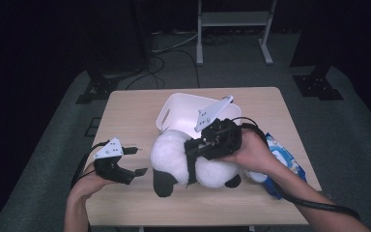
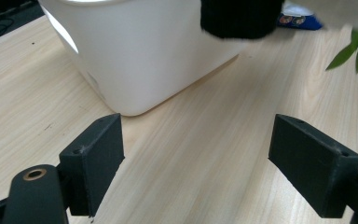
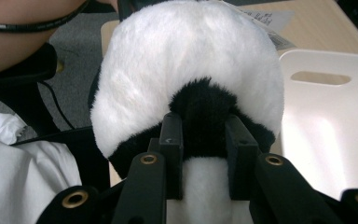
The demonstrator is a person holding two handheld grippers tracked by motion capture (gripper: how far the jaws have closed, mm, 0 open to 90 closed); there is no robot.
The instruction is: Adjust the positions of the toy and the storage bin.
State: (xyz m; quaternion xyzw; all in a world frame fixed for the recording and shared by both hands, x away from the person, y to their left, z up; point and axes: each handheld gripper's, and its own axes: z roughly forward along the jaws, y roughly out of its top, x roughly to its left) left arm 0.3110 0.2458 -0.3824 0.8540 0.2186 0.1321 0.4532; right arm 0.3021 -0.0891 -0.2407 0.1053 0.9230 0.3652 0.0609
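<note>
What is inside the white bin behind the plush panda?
The white bin shows a bare white inner wall; the right gripper and plush panda cover its near part and floor.

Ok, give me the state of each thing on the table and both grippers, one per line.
Plush panda: pinched by the right gripper.
White bin: upright, open-topped.
Blue wipes pack: lying flat at the table's right edge.
Left gripper: jaws open, empty.
Right gripper: jaws shut on the panda.
</note>
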